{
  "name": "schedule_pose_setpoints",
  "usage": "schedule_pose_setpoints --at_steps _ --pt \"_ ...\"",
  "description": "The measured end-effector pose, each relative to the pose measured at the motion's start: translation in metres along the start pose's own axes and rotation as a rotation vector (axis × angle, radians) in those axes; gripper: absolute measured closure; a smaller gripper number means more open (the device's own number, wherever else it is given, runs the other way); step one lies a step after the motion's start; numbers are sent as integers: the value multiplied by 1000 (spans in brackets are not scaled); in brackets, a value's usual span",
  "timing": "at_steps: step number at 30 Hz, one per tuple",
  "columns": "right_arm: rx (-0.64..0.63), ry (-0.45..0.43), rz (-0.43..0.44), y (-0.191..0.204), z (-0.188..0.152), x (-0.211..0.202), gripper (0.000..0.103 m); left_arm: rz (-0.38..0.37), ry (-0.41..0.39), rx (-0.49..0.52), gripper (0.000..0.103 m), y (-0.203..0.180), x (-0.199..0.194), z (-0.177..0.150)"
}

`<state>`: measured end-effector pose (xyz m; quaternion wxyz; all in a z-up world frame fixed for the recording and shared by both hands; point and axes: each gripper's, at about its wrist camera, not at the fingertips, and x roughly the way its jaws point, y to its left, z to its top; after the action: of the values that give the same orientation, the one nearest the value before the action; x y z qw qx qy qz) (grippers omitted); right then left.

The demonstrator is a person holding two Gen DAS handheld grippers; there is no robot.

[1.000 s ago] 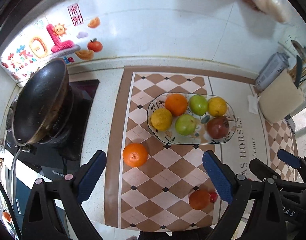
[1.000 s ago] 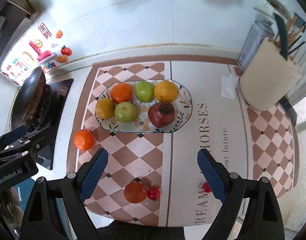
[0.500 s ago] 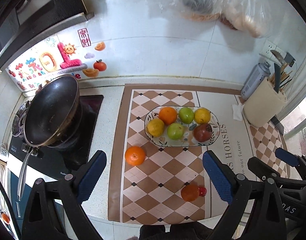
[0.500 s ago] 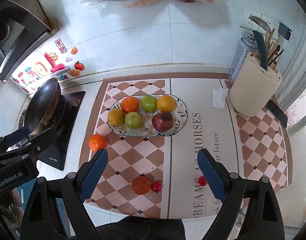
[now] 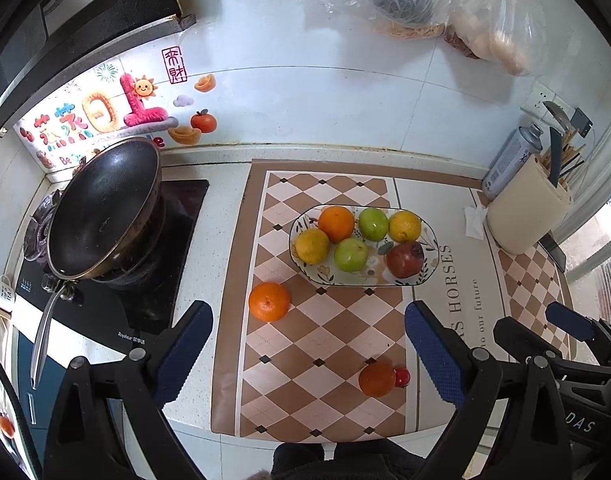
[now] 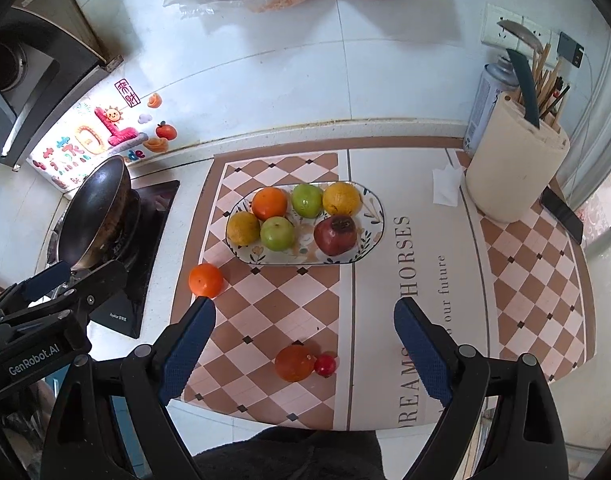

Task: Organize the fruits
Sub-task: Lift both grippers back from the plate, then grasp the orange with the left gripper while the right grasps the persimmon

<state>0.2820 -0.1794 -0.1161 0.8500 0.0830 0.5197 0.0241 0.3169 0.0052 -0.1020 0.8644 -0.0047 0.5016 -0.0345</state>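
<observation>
A patterned oval plate (image 5: pixel 430 242) (image 6: pixel 373 236) on the checkered mat holds several fruits: an orange, two green apples, two yellow citrus and a dark red pomegranate (image 5: pixel 405 259) (image 6: pixel 334 235). A loose orange (image 5: pixel 269 301) (image 6: pixel 205 280) lies left of the plate. A persimmon (image 5: pixel 376 378) (image 6: pixel 294 363) touches a small red fruit (image 5: pixel 402 377) (image 6: pixel 325 365) near the mat's front edge. My left gripper (image 5: pixel 307 354) and my right gripper (image 6: pixel 303 350) are both open, empty, and held high above the counter.
A black wok (image 5: pixel 101 216) sits on the stove at the left. A beige utensil holder (image 5: pixel 525 212) (image 6: pixel 513 176) and a spray can (image 5: pixel 509 164) stand at the back right. A phone (image 6: pixel 561 214) lies beside the holder. Plastic bags (image 5: pixel 425 8) hang on the wall.
Both grippers have risen and pulled back from the counter, so the plate and fruits look smaller and the hanging bags have come into view. Both stayed open.
</observation>
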Motion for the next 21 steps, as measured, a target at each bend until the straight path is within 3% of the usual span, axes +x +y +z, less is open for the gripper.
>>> schedule_pose_setpoints --at_steps 5,10,14,16,19,21 --pt "8 89 15 -7 -8 39 10 36 39 -1 5 7 19 -4" --pt "44 314 49 -18 -39 127 10 95 114 -9 4 22 58 -18" --pt "36 423 108 -16 -68 183 10 154 211 -22 5 40 97 -36" --pt "10 458 101 -11 -79 202 12 170 261 -33 5 49 115 -44" --pt "-45 499 97 -2 -88 224 23 175 325 -59 5 62 140 -52" --pt "-142 459 53 11 -89 228 23 187 357 -62 5 65 155 -54"
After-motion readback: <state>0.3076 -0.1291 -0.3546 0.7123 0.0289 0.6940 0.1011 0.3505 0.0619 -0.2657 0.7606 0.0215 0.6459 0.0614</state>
